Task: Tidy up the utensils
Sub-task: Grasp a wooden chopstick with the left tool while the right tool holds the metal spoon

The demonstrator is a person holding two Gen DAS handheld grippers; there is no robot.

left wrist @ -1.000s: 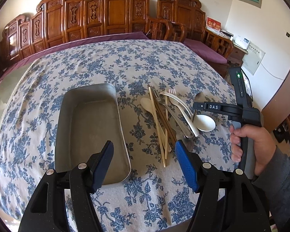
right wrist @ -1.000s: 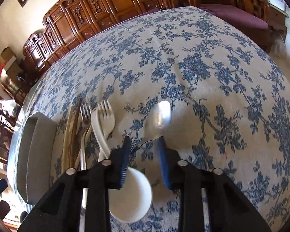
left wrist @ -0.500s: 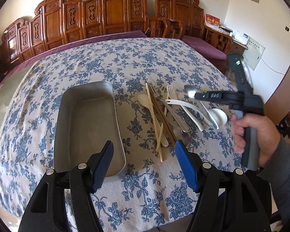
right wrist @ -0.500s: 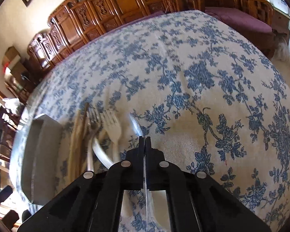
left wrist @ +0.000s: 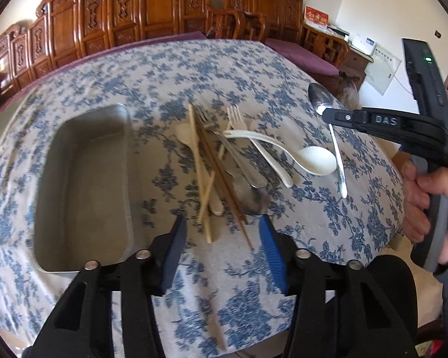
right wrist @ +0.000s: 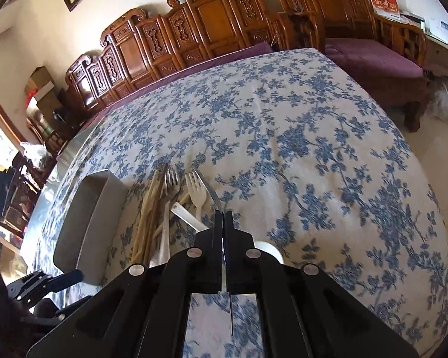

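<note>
My right gripper [left wrist: 328,116] [right wrist: 223,213] is shut on a metal spoon [left wrist: 319,98] [right wrist: 209,189] and holds it in the air above the table's right side, bowl up, handle hanging down. A pile of utensils lies mid-table: wooden chopsticks [left wrist: 212,167] [right wrist: 147,211], a metal fork [left wrist: 233,155] [right wrist: 170,177], a white plastic fork [left wrist: 239,119] [right wrist: 197,194], a white ceramic spoon [left wrist: 313,161]. An empty metal tray [left wrist: 83,179] [right wrist: 95,208] lies left of the pile. My left gripper [left wrist: 221,247] is open, low near the front edge by the chopstick ends.
The table [right wrist: 298,119] has a blue floral cloth. Carved wooden chairs [left wrist: 152,9] line the far side. The table's right edge drops off near my right hand [left wrist: 427,197].
My right gripper closed on the metal spoon beside the ceramic spoon and lifted it off the cloth, up and to the right. The left gripper stayed open and shifted slightly right.
</note>
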